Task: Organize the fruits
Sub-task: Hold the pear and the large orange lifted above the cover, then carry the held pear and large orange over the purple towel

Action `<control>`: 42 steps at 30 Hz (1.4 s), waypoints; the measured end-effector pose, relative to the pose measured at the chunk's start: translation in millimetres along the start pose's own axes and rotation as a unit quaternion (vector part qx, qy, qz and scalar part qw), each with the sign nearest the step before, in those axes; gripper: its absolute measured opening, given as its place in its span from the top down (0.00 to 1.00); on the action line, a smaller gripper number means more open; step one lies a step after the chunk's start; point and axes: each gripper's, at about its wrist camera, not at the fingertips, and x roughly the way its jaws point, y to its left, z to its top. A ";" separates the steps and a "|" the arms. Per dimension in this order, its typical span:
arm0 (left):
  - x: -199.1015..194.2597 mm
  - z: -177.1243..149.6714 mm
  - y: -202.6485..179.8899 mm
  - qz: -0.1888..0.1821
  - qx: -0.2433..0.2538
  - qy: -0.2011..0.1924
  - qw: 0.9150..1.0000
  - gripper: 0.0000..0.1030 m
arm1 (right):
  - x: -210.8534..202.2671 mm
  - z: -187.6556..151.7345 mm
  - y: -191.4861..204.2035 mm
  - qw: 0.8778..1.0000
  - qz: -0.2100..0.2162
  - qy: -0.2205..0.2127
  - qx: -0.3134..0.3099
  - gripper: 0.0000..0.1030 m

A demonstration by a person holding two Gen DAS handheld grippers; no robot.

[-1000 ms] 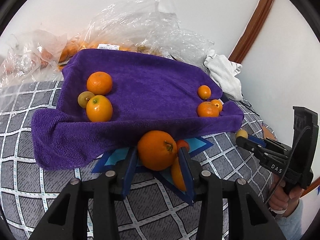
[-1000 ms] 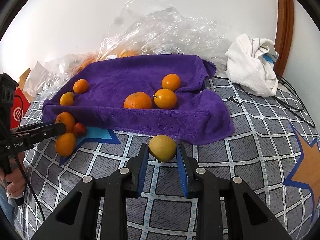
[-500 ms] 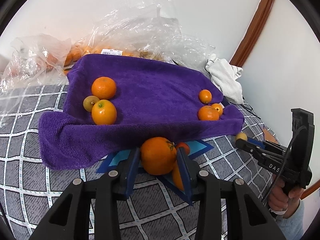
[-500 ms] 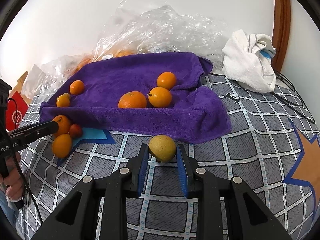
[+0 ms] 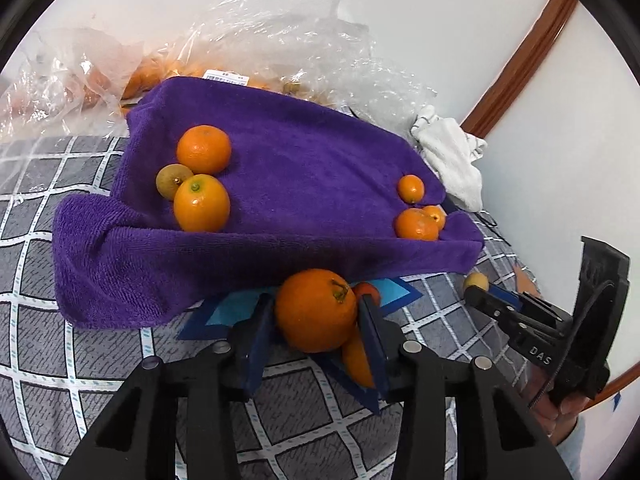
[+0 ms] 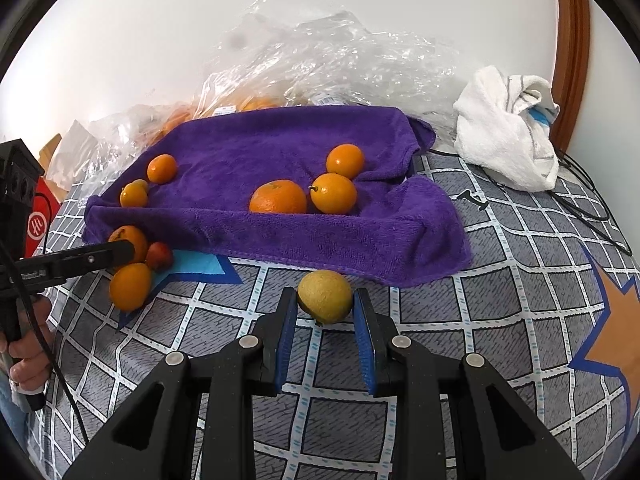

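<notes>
Spreading across the whole scene is the grey checked bedcover (image 6: 500, 280), blue and orange stars printed on it. On top of it, toward the wall, lies the purple towel (image 5: 304, 168), rumpled at its near edge, with crinkled clear plastic bags (image 6: 320, 68) heaped behind it and a white cloth (image 6: 508, 132) off to its right. Now the left gripper (image 5: 316, 320): its blue pads are against both sides of a big orange (image 5: 316, 310), stem up, just off the towel's front edge. Its jaws have just eased a touch wider, the orange between them. A small red fruit (image 5: 368, 290) and another orange fruit (image 5: 358, 358) sit right behind and beneath it. Over to the right gripper (image 6: 325, 306): pinching a yellow fruit (image 6: 325, 296) at its sides, near the towel's front edge. On the towel, two clusters: two oranges and a small greenish-brown fruit (image 5: 172, 179) at one end, three small oranges (image 5: 418, 210) at the other.
</notes>
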 end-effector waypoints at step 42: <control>-81.0 15.9 11.6 0.056 0.003 -0.174 0.983 0.62 | -58.7 31.1 -13.4 0.992 0.033 -0.097 0.073 0.72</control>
